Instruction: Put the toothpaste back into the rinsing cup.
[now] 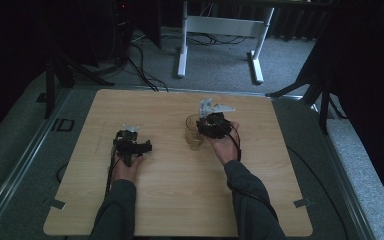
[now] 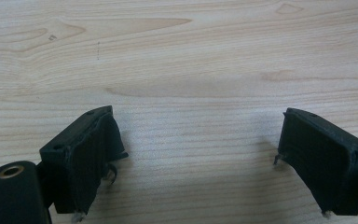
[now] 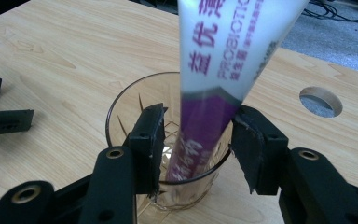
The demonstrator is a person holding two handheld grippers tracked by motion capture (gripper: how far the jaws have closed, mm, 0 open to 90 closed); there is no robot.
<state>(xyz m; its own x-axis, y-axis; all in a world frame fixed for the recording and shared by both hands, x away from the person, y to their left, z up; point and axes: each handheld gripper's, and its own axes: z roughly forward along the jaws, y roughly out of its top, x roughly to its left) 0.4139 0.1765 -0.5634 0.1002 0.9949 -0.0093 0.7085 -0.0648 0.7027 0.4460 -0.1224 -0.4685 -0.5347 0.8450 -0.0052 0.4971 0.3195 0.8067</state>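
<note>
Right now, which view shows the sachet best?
The right gripper view: the sachet stands in the glass, its print readable. In the high view it is a small pale shape above the glass. The left gripper view looks at bare table.

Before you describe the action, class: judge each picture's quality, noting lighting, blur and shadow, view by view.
High view: dim overall, the room black, the glass faint. Left gripper view: bright and even, wood grain crisp, a soft shadow on the table. Right gripper view: well lit, but the sachet is motion-blurred, its print smeared, while the right gripper looks sharp.
</note>
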